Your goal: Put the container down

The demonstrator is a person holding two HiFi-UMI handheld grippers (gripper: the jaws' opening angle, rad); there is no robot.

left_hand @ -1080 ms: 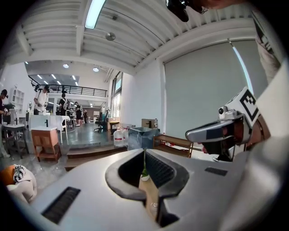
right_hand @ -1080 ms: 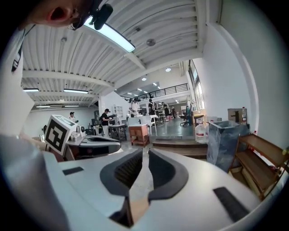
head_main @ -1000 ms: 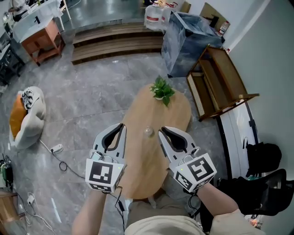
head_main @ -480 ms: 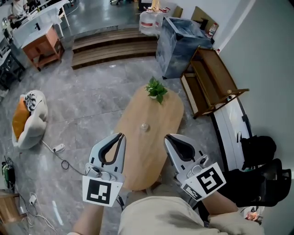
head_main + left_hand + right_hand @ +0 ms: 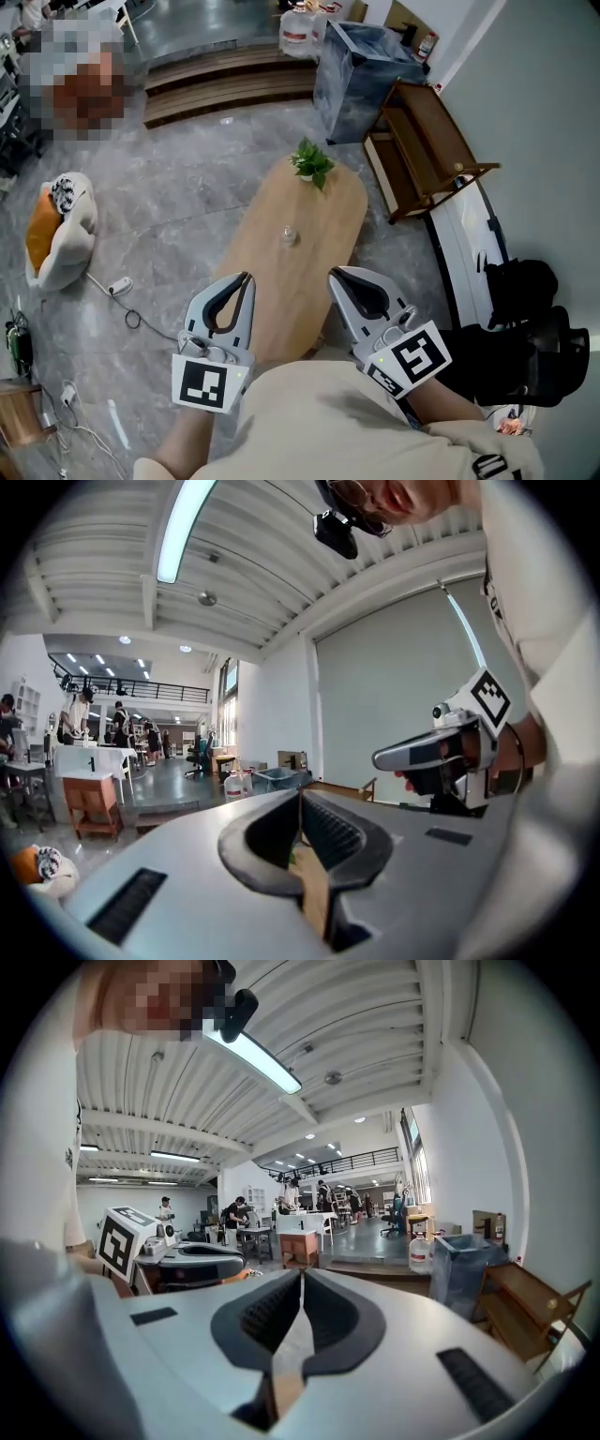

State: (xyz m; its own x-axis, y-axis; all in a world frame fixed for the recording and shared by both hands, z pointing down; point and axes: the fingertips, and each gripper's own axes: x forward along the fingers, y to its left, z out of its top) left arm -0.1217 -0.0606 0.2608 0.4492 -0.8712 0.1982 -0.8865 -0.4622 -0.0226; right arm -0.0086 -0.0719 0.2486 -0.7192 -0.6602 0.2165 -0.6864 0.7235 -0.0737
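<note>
Container (image 5: 289,235) at twelve o'clock on the table (image 5: 323,202) — glassy, I judge (light, fragile); I'd take its sides. Left gripper (image 5: 247,277) and right gripper (image 5: 334,273): jaws closed, empty.

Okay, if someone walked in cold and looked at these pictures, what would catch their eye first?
First, the two hand-held tools low in the head view: the left gripper and the right gripper, both shut and empty, pointing away from the person. Between and beyond them runs an oval wooden table, with a small clear container near its middle and a potted plant at its far end.
</note>
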